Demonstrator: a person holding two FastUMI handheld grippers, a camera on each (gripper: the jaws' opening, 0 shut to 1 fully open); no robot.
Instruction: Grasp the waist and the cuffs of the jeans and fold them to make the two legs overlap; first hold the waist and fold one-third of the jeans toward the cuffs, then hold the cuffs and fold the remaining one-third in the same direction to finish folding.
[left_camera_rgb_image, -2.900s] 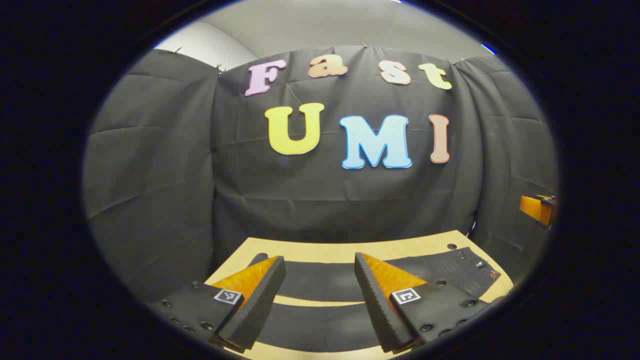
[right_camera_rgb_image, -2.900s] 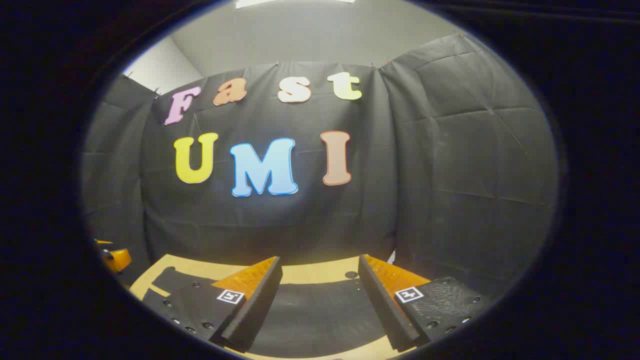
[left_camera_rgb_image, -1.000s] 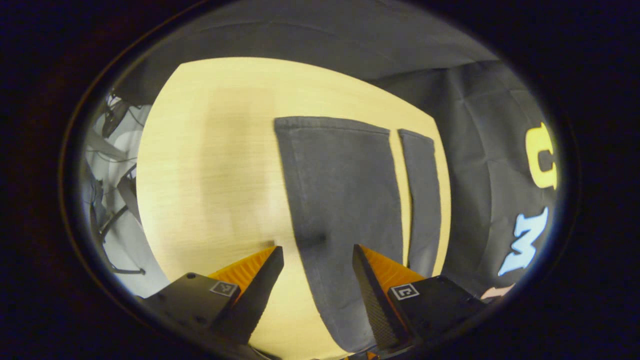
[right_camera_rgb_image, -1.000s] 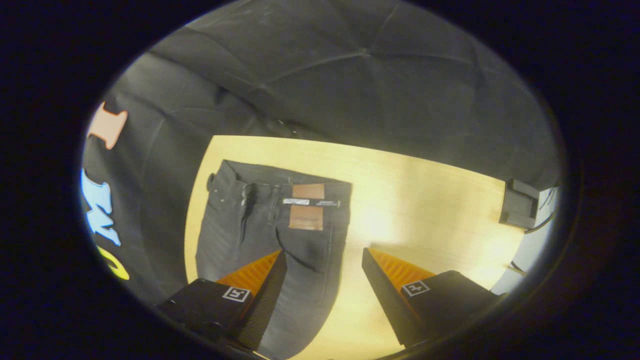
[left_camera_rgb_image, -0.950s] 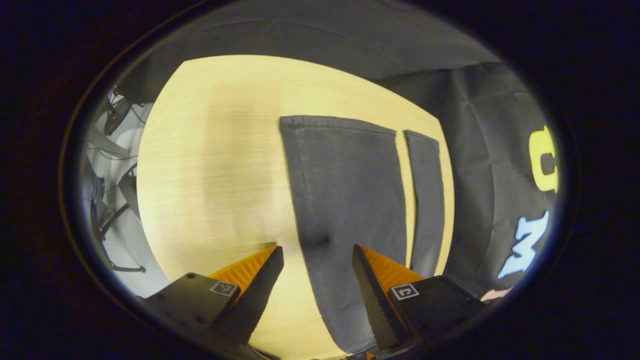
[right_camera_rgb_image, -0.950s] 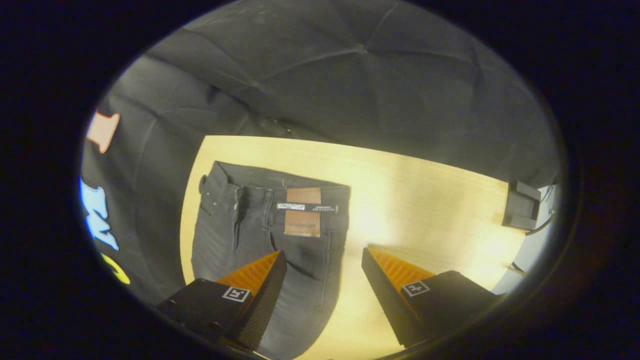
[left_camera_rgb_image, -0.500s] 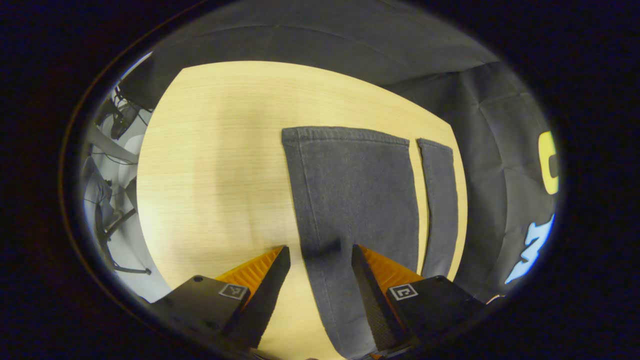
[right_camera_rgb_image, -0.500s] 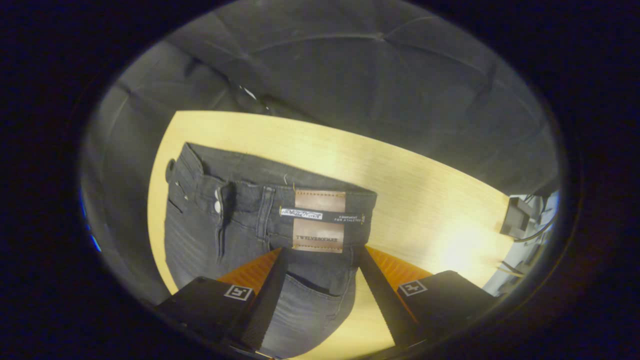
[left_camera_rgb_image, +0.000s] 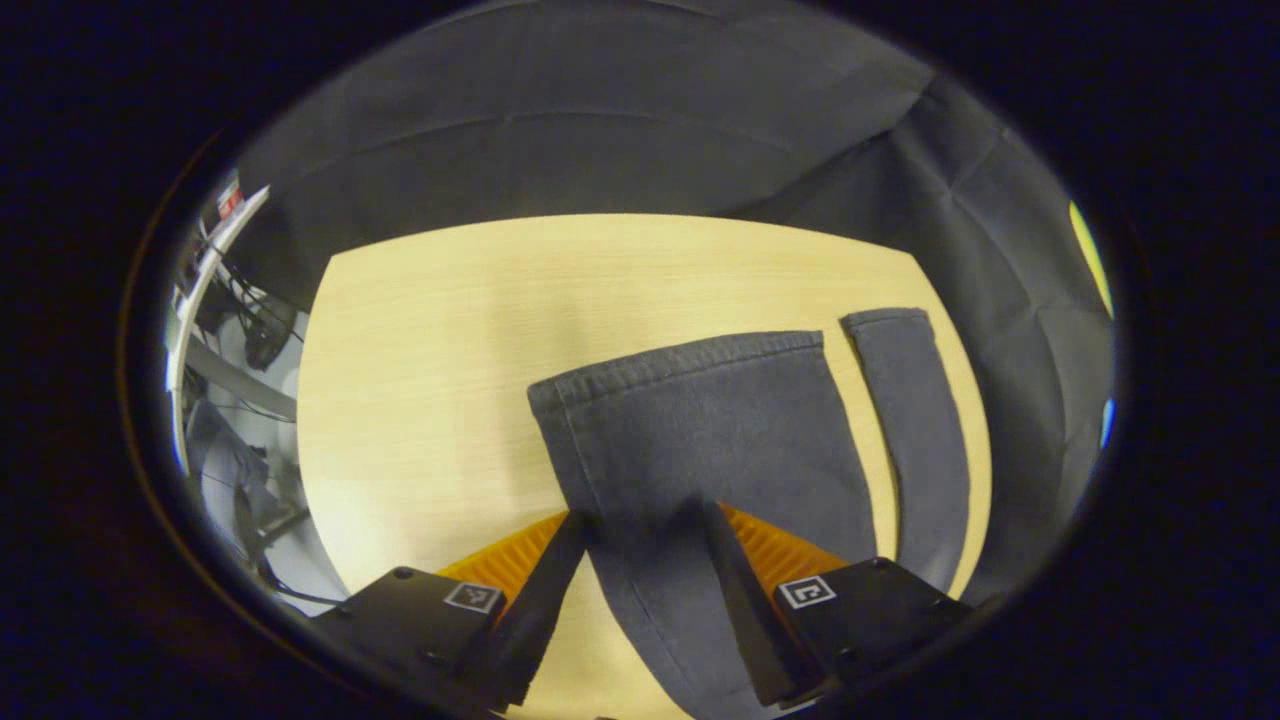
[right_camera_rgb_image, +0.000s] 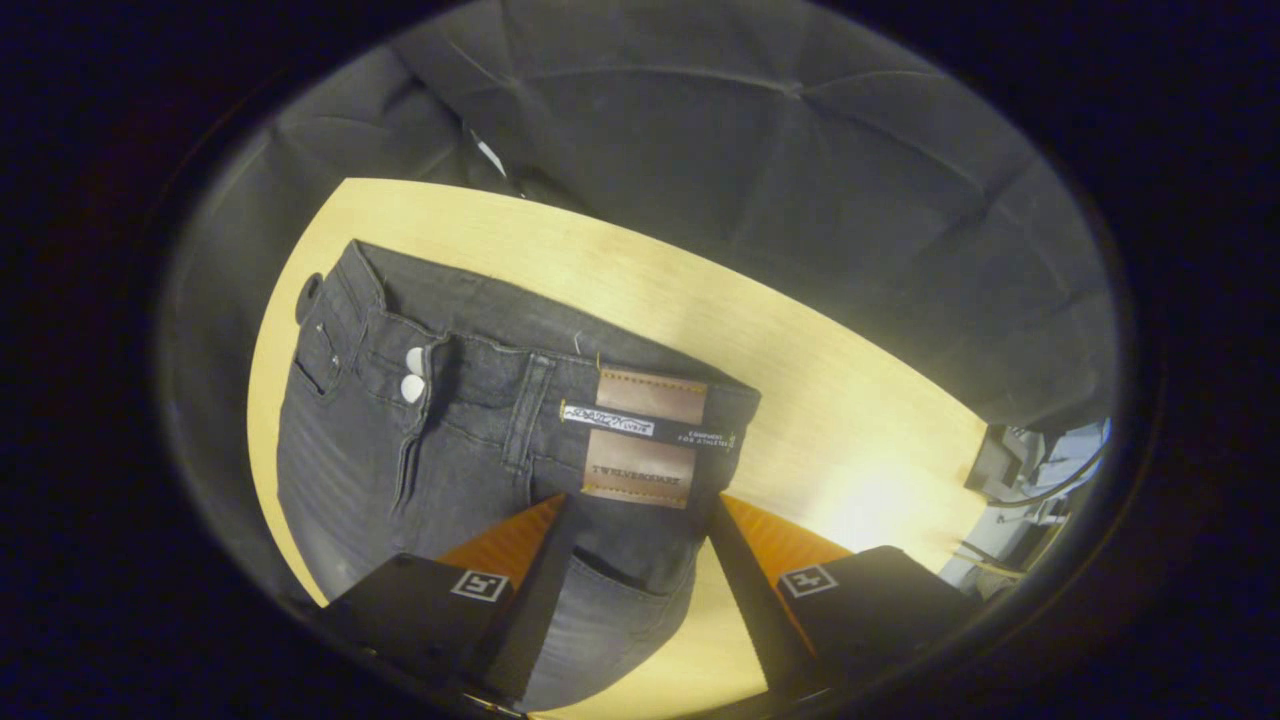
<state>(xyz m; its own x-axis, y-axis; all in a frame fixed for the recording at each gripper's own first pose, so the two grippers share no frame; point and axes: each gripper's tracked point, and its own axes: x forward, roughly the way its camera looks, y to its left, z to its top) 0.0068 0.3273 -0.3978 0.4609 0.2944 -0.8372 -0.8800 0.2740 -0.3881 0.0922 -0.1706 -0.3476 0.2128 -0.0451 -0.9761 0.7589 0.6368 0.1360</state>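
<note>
Both views have tilted from the booth wall down to the dark grey denim jeans (right_camera_rgb_image: 450, 430) lying flat on the pale wooden worktop (left_camera_rgb_image: 430, 340), so grasping appears imminent. The left hand-held gripper (left_camera_rgb_image: 640, 530), fingers apart, straddles the near cuff at lower centre; the right hand-held gripper (right_camera_rgb_image: 640, 520), likewise apart, straddles the waistband. Black cloth encloses the worktop.
</note>
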